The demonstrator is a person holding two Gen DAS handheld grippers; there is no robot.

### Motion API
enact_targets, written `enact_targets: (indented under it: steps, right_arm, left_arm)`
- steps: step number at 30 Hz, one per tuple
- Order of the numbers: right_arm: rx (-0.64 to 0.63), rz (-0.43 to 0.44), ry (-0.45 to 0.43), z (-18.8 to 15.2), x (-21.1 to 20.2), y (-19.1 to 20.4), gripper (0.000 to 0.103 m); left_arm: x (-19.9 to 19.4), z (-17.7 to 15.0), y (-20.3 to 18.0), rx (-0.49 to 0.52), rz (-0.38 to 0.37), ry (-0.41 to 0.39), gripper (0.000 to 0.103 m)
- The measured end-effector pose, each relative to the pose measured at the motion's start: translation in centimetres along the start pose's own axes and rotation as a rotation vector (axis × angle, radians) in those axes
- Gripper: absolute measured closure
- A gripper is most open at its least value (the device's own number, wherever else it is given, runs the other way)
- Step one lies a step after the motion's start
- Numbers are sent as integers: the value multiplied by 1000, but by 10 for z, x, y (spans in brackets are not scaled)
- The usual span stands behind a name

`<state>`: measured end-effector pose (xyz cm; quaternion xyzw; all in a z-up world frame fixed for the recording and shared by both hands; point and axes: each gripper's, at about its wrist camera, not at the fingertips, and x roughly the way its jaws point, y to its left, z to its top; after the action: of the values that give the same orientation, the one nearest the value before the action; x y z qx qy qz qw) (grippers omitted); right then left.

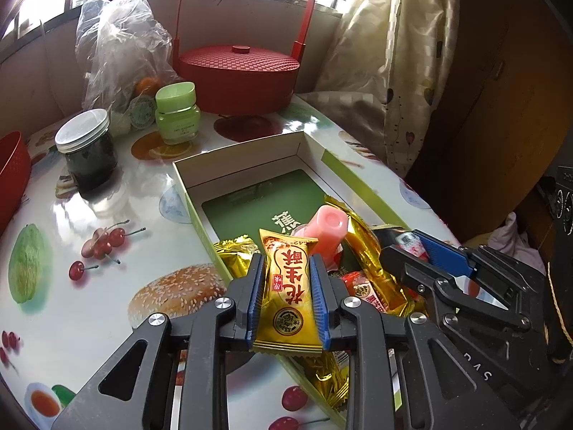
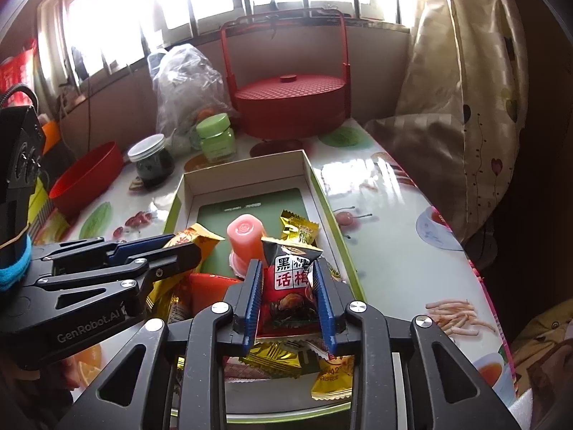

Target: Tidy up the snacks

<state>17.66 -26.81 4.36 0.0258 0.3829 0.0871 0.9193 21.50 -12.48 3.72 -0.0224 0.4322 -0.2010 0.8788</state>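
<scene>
On the left side of the table sits a red bowl. Next to it stands a dark jar with a silver lid, then a small green jar. Behind them is a crinkly plastic bag. A round red basket with a tall handle stands at the back.

In the middle lies an open cardboard box with green sides. Snacks are piled at its near end, and a pink jelly cup sticks up from the pile.

The left gripper squeezes a gold peanut candy between its blue pads, just above the near left edge of the box.

The right gripper pinches a red and black plum snack bag over the snacks in the box.

A flowery curtain hangs on the right.
</scene>
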Motion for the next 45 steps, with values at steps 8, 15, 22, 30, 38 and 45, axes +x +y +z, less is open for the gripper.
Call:
enact_targets:
  steps: [8,15,22,30,38,45]
  right_arm:
    - [14,-4,-12,-2,-5,-2,64]
    - [35,0,-27,-5,-21,0,62]
    - [64,-4,-42,-16,-44,2,60]
    - [82,-28,-50,-38,-68,5,54]
    - [88,-21,-7,-64,-77,14,49]
    - [15,-36,42,-91,-75,31,49]
  left_arm:
    - [-8,-3,-1,0,10,-10,66]
    - [-29,-12,-8,-5,15,-21,54]
    - [-54,-33,-11,-13,30,-27,54]
    - [-71,-66,-11,-35,58,-4,54]
    - [-75,-101,-11,-62,72,30,54]
    - [-74,-122,-11,-85,103,57,54]
